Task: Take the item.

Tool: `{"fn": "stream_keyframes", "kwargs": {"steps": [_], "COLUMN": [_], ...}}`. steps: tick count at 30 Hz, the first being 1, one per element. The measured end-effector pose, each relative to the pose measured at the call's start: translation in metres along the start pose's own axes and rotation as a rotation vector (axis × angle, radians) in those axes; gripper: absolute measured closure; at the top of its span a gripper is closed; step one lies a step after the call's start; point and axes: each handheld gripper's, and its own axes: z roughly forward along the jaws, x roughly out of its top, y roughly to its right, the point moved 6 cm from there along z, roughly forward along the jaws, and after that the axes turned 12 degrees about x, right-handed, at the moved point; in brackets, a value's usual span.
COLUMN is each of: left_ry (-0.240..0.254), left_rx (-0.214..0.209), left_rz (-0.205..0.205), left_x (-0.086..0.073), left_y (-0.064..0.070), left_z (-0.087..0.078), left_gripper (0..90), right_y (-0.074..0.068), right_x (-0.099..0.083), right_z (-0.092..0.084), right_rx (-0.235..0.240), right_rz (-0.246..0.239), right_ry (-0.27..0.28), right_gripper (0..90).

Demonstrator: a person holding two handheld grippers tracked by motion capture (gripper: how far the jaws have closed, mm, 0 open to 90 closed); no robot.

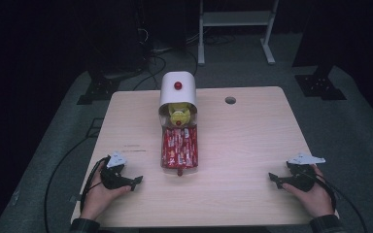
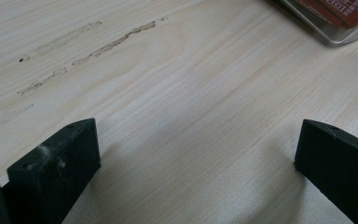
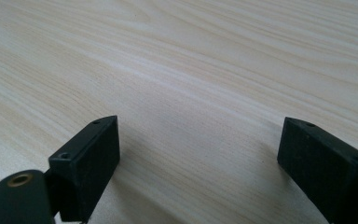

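In left gripper view, clear tray (image 2: 338, 35) corner beyond parted tongs (image 2: 198, 158).

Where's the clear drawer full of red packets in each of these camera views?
High view: clear drawer, table centre, pulled out in front of the white box.
Left gripper view: its corner at top right.
Right gripper view: not in it.
Shared landmark: the pale wood table.

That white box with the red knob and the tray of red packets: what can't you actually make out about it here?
- Printing on the red packets: too small in the high view.
- The yellow thing inside the white box: partly hidden by its hood.
- The clear tray: cut off by the left gripper view's top edge; just a corner shows.
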Motion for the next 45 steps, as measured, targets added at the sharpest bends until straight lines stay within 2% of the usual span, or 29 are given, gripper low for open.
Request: {"fn": "stream_keyframes", "kwargs": {"steps": [7,9,12,14,19,24,27,32,45], "left_ry": [-0.001,0.002,0.004,0.011,0.009,0.006,0.006,0.019,0.046], "left_rx": [0.003,0.004,0.0,-0.01,-0.029,-0.043,-0.05,-0.055,-0.059], "left_rz": [-0.003,0.0,0.004,0.0,-0.012,-0.011,-0.027,-0.021,-0.057], "left_x": [0.0,0.0,0.0,0.001,0.002,0.003,0.004,0.007,0.022], "left_y": [0.0,-0.001,-0.001,0.0,-0.001,0.0,-0.001,-0.001,-0.004], "left_z": [0.0,-0.001,-0.003,-0.004,-0.006,-0.008,-0.008,-0.011,-0.018], "left_gripper": [0.1,4.8,6.1,11.2,14.1,21.4,23.4,28.1,30.8], "right_y": [0.0,0.0,0.0,0.0,0.0,0.0,0.0,0.0,0.0], "right_x": [0.0,0.0,0.0,0.0,0.0,0.0,0.0,0.0,-0.001], "right_z": [0.0,0.0,0.0,0.0,0.0,0.0,0.0,0.0,-0.001], "right_rx": [0.0,-0.001,-0.001,-0.001,-0.001,-0.001,-0.001,-0.001,0.001], "right_rz": [0.001,0.0,0.0,0.0,0.0,-0.001,0.0,-0.001,-0.001], "right_ry": [0.0,0.0,0.0,0.0,0.0,0.0,0.0,0.0,-0.001], "right_gripper": [11.7,11.7,11.7,11.7,11.7,11.7,11.7,11.7,11.7]}}
